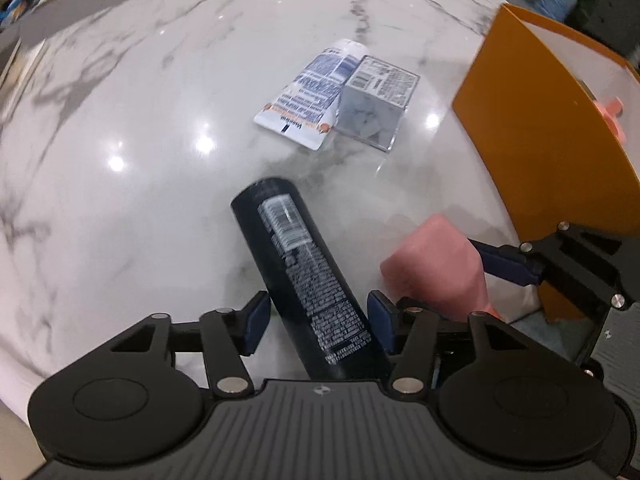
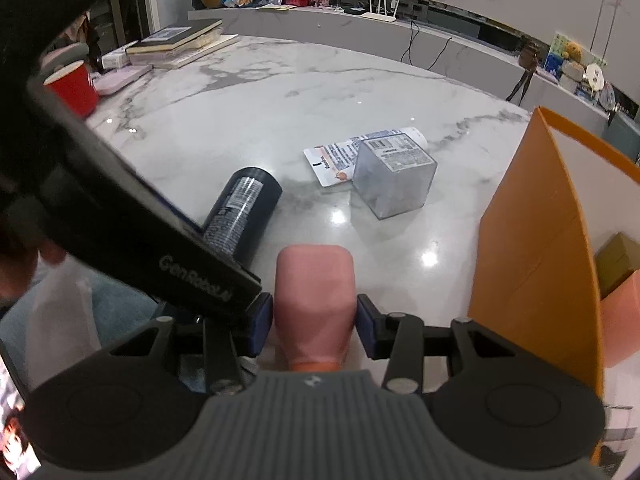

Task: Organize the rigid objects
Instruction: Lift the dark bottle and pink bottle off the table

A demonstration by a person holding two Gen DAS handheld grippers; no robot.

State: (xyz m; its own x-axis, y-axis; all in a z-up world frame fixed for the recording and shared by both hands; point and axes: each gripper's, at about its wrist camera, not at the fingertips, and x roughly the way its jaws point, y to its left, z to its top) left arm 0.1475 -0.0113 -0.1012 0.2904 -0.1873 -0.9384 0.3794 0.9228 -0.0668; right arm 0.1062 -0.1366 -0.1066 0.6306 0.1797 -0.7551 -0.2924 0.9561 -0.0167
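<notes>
A black spray can lies on the marble table, its near end between the fingers of my left gripper. Those fingers stand open, with a small gap on each side of the can. My right gripper is shut on a pink bottle, its pads against both sides. In the left wrist view the pink bottle hangs just right of the can. Farther out lie a white printed tube and a clear cube box, touching each other.
An orange box with a white inside stands open at the right, holding an olive box and a pink item. Stacked books, a red cup and a pink case sit at the far left.
</notes>
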